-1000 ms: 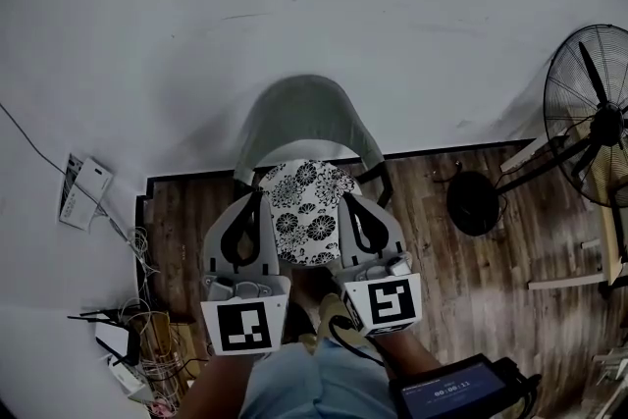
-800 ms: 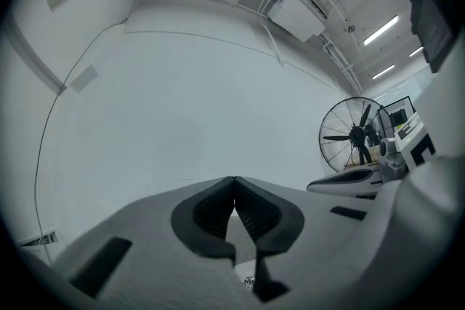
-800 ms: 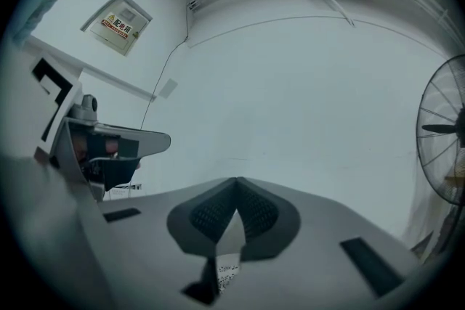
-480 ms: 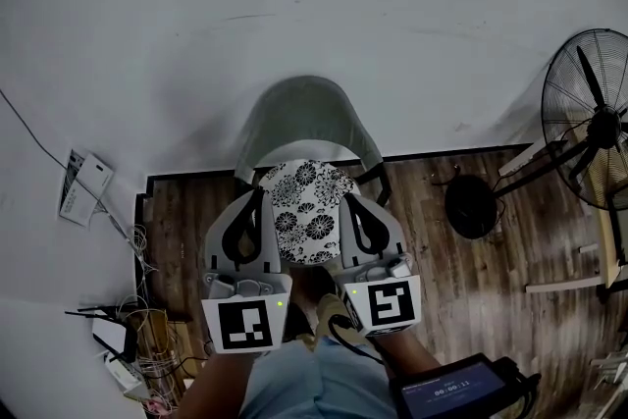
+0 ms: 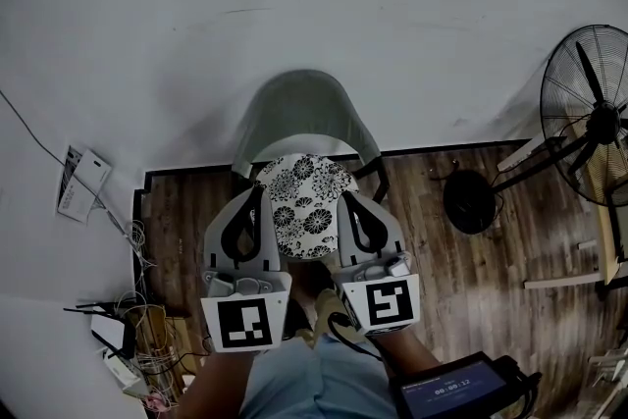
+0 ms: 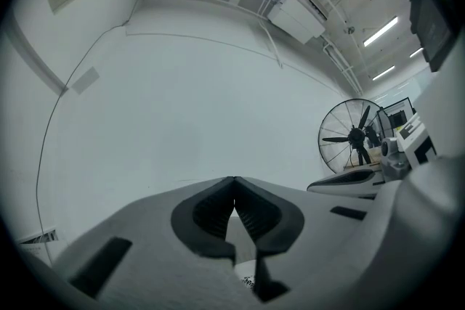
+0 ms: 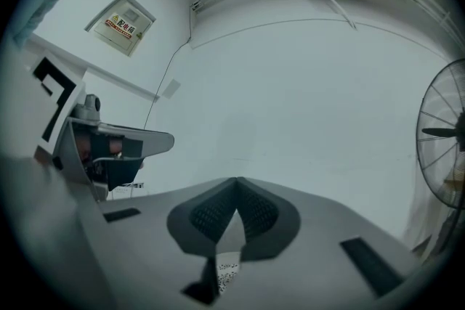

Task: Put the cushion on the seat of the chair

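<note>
1. The cushion (image 5: 304, 206) lay flat on the seat of the chair (image 5: 299, 108), directly between the two grippers. Neither gripper held it, so I judged the placing itself done.
2. The left gripper (image 5: 258, 192) had its jaws closed tip to tip with nothing between them. The cushion sat just to its right.
3. The right gripper (image 5: 344, 197) was also closed and empty, with the cushion just to its left. Whether either tip touched the cushion's edge could not be told.
4. What seemed left was small: perhaps a nudge to centre the cushion, then drawing both grippers back from the seat.
5. The cushion was round and looked soft and slightly domed. Its pale fabric carried a dark flower print.
6. The chair, ahead of both grippers, had a smooth grey backrest curved like a shell. Thin dark arms ran down on either side of the seat.
7. The grippers were pale, hard-looking shells, and the pads inside the jaws were dark and ribbed.
</note>
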### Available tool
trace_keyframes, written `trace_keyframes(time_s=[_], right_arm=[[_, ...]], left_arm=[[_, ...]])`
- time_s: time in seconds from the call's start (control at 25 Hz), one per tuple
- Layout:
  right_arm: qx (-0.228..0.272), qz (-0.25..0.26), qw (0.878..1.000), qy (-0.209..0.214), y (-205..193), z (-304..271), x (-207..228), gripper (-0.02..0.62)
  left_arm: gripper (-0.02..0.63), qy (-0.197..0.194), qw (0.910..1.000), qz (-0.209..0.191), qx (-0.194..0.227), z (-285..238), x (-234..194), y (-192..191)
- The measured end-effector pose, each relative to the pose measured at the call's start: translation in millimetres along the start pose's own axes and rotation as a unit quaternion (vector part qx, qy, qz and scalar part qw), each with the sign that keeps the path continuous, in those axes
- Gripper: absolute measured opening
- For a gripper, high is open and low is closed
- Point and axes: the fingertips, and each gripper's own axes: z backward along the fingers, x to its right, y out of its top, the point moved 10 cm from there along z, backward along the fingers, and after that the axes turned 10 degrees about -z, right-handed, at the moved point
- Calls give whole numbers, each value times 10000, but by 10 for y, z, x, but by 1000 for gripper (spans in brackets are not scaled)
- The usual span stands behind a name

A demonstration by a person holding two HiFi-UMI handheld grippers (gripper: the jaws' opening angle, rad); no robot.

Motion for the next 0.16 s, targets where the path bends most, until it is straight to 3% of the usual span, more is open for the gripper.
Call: trace_keyframes(time_s=[0.16], right_arm=[[10,16,10000,97,-50,4,2,3]], left_arm=[[9,6,10000,17,4,-13,-3,4]])
